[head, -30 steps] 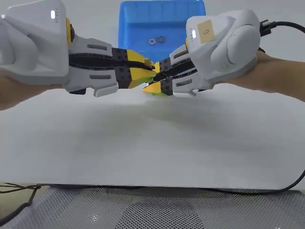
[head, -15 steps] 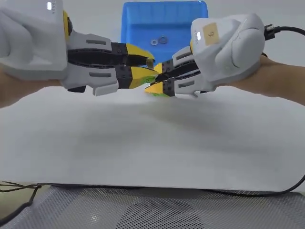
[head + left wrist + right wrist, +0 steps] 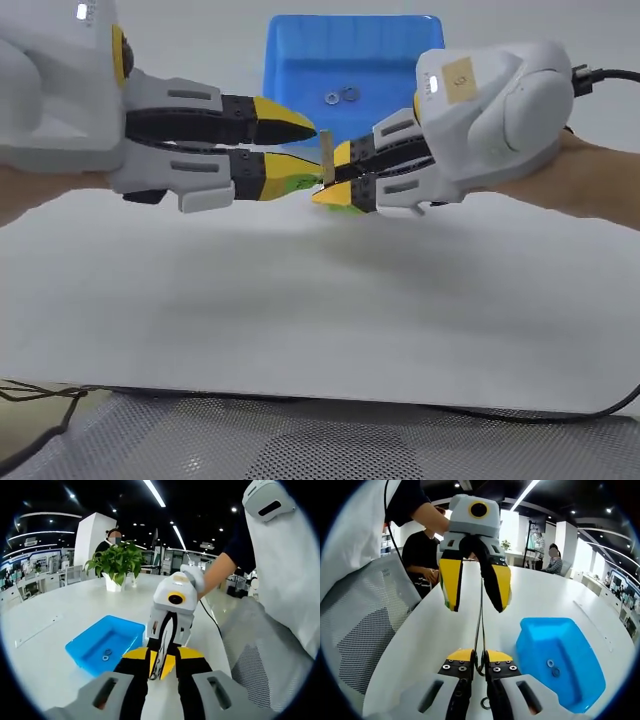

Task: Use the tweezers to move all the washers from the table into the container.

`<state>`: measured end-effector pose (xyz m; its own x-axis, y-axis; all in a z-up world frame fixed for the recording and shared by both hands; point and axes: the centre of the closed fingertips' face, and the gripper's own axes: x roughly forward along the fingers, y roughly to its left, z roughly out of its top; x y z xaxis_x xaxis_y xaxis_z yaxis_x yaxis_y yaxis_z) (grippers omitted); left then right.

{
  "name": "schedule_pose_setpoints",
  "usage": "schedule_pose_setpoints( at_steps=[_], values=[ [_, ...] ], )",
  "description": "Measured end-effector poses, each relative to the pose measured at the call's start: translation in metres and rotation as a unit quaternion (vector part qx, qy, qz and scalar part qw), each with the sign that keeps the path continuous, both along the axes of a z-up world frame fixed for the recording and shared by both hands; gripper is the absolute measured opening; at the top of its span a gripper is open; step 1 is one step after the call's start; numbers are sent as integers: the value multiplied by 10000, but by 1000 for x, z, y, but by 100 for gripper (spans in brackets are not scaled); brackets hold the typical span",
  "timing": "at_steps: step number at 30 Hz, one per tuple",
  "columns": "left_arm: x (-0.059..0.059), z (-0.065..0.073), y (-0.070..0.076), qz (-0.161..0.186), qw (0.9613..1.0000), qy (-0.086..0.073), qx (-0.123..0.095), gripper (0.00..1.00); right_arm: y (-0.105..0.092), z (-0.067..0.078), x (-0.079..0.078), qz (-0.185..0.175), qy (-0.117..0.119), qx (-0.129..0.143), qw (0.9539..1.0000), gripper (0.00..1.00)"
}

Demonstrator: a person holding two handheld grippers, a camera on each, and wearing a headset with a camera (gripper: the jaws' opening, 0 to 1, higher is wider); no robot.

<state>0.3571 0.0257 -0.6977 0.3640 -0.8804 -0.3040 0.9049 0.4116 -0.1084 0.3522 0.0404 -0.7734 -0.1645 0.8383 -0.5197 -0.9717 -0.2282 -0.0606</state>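
left gripper [image 3: 300,145]: jaws spread wide, tips on either side of the tweezers' end
tweezers [image 3: 326,158]: pinched in the right gripper
right gripper [image 3: 333,176]: jaws closed on the tweezers
container [image 3: 390,50]: blue, at 12 o'clock from both grippers
washers [image 3: 341,96]: two, inside the container

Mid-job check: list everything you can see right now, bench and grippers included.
container: one, blue, far side of the table
washers: two, silver, inside the container
tweezers: one, metal, clamped in the right gripper, reaching between the left gripper's jaws
table: one, white
potted plant: one, green in a white pot, far across the table
cable: one, black, from the right gripper
left gripper: white, yellow-tipped, jaws open
right gripper: same colours, jaws shut on the tweezers
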Motion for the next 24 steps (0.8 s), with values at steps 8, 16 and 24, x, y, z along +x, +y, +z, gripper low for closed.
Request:
schedule_pose_setpoints(
  at_steps=[8,16,24],
  values=[
    [-1,8,8,105,9999,10,-74,31,-7,11,2,-80,23,43,10000,9],
    [-6,13,10,204,9997,-45,-101,37,-9,28,-4,14,16,43,10000,9],
    [-8,18,16,333,9993,-54,-157,52,-11,51,1,26,-152,122,9998,9]
  ],
)
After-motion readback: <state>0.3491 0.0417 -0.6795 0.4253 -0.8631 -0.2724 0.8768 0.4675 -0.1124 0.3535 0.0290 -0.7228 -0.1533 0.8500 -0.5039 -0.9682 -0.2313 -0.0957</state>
